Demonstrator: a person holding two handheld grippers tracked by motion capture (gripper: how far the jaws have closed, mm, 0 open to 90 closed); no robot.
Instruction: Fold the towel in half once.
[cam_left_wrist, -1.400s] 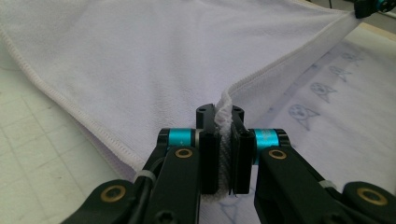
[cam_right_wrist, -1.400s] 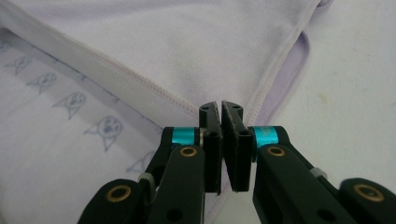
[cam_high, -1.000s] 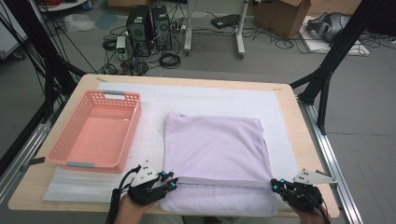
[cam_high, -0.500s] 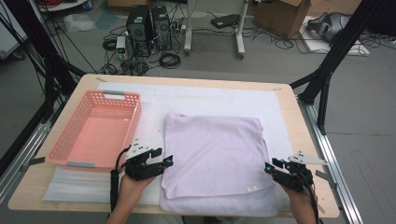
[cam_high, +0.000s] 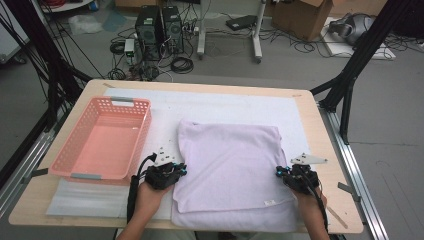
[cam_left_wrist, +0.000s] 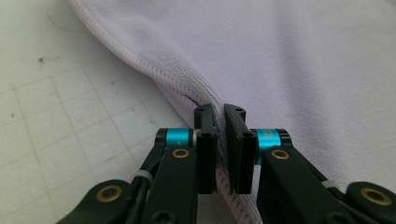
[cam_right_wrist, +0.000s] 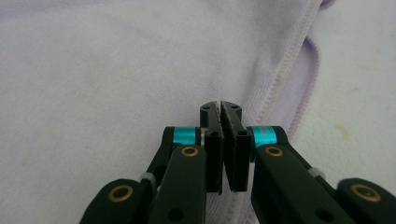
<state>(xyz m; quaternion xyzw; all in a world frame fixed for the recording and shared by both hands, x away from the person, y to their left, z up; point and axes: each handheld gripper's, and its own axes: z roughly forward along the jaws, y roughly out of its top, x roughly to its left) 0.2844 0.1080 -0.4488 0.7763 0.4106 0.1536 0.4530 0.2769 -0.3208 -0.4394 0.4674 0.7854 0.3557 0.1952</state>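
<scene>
Towel (cam_high: 230, 167) lying flat on the counter (cam_high: 320, 125), beside the pink basket (cam_high: 102, 140). Being pinched at both side edges, left fingers (cam_left_wrist: 205, 140) and right fingers (cam_right_wrist: 212, 140) closed tight on the hems, probably for folding it neatly.

Basket (cam_high: 102, 142) crowds left; mat (cam_high: 225, 107) beyond towel (cam_high: 232, 165) free

Black claw (cam_left_wrist: 219, 116) arms, cyan collars, brass screws, seemingly bare forearms.
</scene>
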